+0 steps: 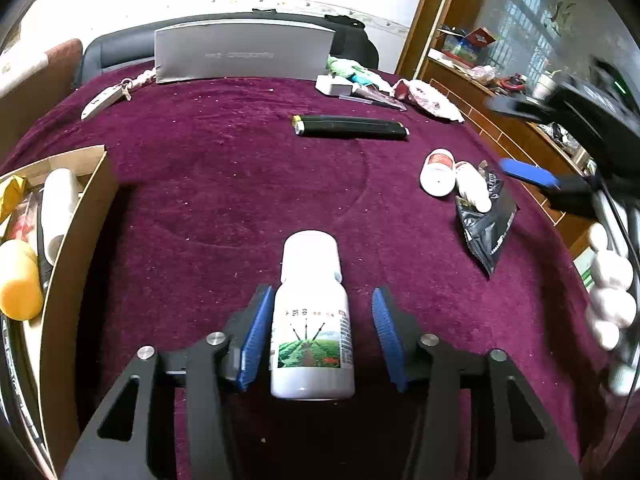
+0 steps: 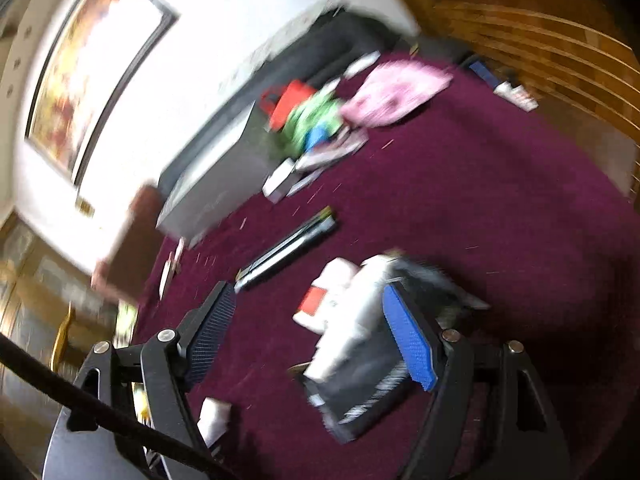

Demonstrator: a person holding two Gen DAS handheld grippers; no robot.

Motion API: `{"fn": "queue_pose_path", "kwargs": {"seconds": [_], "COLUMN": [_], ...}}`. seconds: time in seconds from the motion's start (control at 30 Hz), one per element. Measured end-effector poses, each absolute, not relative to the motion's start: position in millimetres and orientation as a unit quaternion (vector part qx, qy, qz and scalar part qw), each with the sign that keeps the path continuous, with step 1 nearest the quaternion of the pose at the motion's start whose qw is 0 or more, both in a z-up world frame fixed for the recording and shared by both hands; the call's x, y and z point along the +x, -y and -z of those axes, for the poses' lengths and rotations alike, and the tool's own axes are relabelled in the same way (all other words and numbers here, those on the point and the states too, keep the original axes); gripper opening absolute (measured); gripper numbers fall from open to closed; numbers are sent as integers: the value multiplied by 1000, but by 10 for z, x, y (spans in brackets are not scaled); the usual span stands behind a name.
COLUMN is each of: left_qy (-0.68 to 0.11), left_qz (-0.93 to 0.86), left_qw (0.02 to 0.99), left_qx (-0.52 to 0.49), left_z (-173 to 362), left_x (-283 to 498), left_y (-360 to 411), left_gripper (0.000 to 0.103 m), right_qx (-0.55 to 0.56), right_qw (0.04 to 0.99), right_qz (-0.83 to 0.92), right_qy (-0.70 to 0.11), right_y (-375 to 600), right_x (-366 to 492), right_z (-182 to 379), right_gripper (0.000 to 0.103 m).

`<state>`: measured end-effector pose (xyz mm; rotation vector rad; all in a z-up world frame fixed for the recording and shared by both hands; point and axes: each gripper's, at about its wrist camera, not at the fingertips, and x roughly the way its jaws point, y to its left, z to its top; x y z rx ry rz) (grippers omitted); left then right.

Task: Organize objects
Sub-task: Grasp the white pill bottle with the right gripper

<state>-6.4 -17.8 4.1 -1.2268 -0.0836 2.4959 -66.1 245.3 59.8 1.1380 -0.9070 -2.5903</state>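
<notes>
A white bottle with a green picture label lies on the purple cloth between the pads of my left gripper. The jaws are open, the left pad close to the bottle, the right pad apart from it. A cardboard box at the left holds a white tube and a yellow object. My right gripper is open above two white bottles and a black pouch; this view is blurred. The same bottles and pouch show at the right in the left wrist view, with the right gripper's blue pad beside them.
A black roll lies mid-table. A grey board stands at the back. Keys lie back left. Mixed clutter sits back right. A wooden cabinet borders the right edge.
</notes>
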Motion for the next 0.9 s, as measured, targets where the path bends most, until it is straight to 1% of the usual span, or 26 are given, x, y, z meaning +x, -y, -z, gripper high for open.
{"fn": "queue_pose_path", "kwargs": {"seconds": [0.1,0.23,0.33,0.4,0.47,0.5,0.53,0.57,0.8,0.9], "left_qy": [31,41,49,54,60,64,67,71,72,72], "left_qz": [-882,-881,-880,-880,-879,-878,-878,-877,-876,-875], "left_qw": [180,184,188,191,194,195,197,199,201,205], "left_qx": [-434,-433,-433,-432,-432,-432,-432,-432,-432,-432], "left_z": [-46,-48,-50,-51,-51,-50,-49,-49,-46,-46], "left_x": [-64,-66,-70,-74,-77,-78,-80,-83,-87,-89], "left_y": [177,198,216,230,249,260,268,274,274,269], "left_gripper": [46,47,47,47,48,48,48,49,50,54], "right_qx": [440,486,508,525,535,543,548,553,556,557], "right_qw": [114,56,34,20,12,10,10,10,-15,-14], "right_qz": [851,854,848,841,837,833,830,826,824,823], "right_qy": [264,178,148,128,111,104,105,107,110,110], "right_y": [-2194,-1944,-1847,-1812,-1780,-1757,-1753,-1743,-1710,-1720], "right_x": [-964,-1220,-1327,-1361,-1398,-1417,-1425,-1433,-1477,-1465], "right_z": [-561,-490,-434,-360,-303,-271,-243,-211,-150,-143], "right_gripper": [76,76,75,71,61,58,50,46,45,45]}}
